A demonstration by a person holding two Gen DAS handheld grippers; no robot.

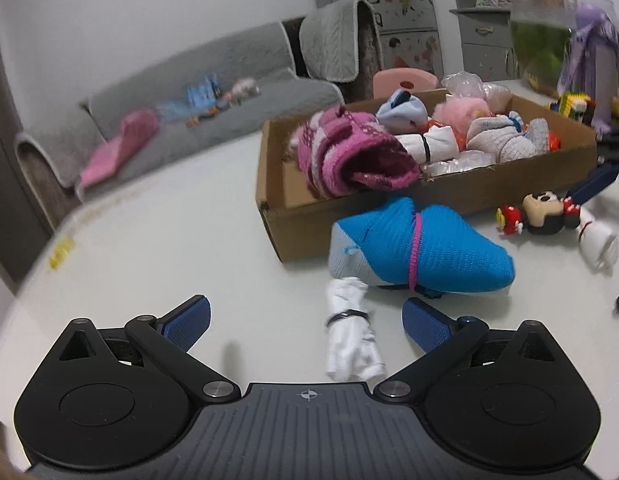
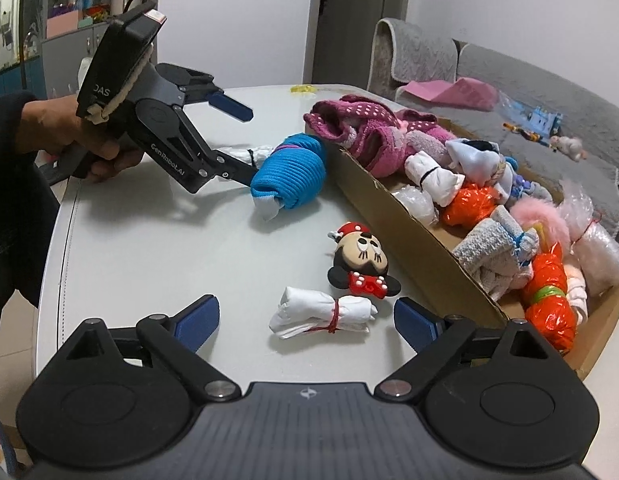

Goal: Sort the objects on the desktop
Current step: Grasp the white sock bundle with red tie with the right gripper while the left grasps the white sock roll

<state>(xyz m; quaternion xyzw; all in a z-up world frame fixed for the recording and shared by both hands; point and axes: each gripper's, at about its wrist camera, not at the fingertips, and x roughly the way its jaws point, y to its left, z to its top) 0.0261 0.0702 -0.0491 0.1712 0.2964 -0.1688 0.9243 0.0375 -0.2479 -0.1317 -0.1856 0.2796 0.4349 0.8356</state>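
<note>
In the left wrist view my left gripper (image 1: 307,320) stands open over the white table. A white cloth roll with a black band (image 1: 351,340) lies between its fingers, nearer the right one, and no pad presses on it. Just beyond lies a blue sock bundle (image 1: 421,248) tied with a pink band. In the right wrist view my right gripper (image 2: 307,320) is open around a white roll with a red band (image 2: 325,316), untouched by its pads. A mouse figure (image 2: 363,264) lies just past it. The left gripper (image 2: 251,142), held by a hand, hovers by the blue bundle (image 2: 293,176).
A low cardboard box (image 2: 389,216) holds a pink dotted knit (image 2: 369,136), orange bundles (image 2: 549,304), grey and white rolls and clear bags. A grey sofa (image 1: 189,92) stands behind the table. The rounded table edge (image 2: 65,240) runs along the left.
</note>
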